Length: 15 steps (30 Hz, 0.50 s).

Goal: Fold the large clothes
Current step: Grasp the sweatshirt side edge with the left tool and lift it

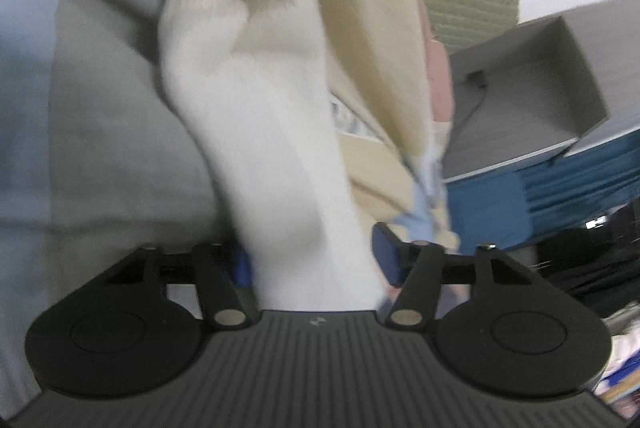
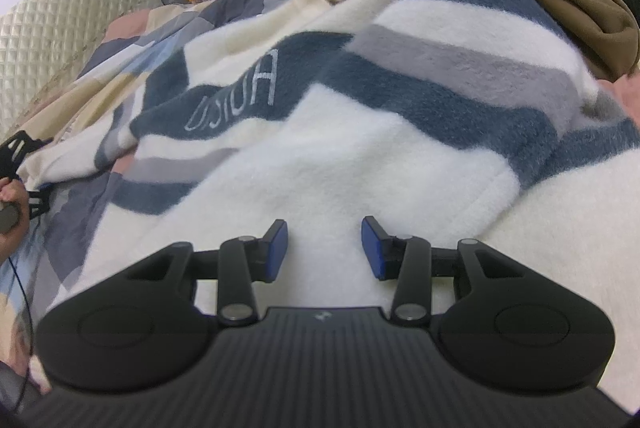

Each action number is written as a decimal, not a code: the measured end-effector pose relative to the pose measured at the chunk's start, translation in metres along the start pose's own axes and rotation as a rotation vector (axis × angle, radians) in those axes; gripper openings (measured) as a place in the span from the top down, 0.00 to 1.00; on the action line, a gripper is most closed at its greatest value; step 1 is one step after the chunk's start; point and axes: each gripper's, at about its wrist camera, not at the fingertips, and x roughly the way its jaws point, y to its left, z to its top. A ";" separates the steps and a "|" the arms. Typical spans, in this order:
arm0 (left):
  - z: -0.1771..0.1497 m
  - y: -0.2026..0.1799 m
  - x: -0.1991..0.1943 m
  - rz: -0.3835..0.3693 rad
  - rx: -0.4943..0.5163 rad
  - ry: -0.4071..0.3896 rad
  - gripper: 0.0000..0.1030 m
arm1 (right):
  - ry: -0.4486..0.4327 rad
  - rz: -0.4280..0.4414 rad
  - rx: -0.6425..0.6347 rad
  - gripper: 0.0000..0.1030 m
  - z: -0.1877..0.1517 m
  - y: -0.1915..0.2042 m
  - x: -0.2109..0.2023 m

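Left gripper (image 1: 312, 264): jaws half closed around a cream sweater (image 1: 276, 132) fold; I would confirm pad contact before lifting. Right gripper (image 2: 324, 252): jaws part-open, empty, over fleece; I would pin it flat.

Both the left gripper (image 1: 316, 260) and the right gripper (image 2: 324, 252) are matte black with a ribbed top plate, round side discs and silver pivot pins behind the jaws. The pads (image 2: 280, 240) are blue.
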 end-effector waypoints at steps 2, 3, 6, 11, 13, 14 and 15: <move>0.003 -0.003 0.003 0.065 0.046 -0.015 0.70 | -0.001 -0.002 0.001 0.59 0.000 0.000 0.000; 0.002 -0.008 0.005 0.107 0.083 -0.031 0.78 | -0.001 -0.002 0.002 0.59 0.000 0.000 0.000; -0.005 -0.021 0.002 0.177 0.219 -0.101 0.89 | -0.001 -0.001 0.002 0.59 0.000 0.000 0.000; -0.038 -0.073 -0.020 0.182 0.549 -0.240 0.91 | -0.009 0.001 0.013 0.59 -0.001 -0.001 -0.001; -0.056 -0.096 -0.032 0.157 0.686 -0.279 0.90 | -0.014 -0.003 0.013 0.59 -0.002 0.000 -0.002; -0.067 -0.109 -0.038 0.139 0.762 -0.305 0.90 | -0.015 -0.004 0.010 0.59 -0.002 0.001 -0.003; -0.080 -0.119 -0.047 0.113 0.835 -0.326 0.90 | -0.014 -0.004 0.006 0.58 -0.001 0.001 -0.003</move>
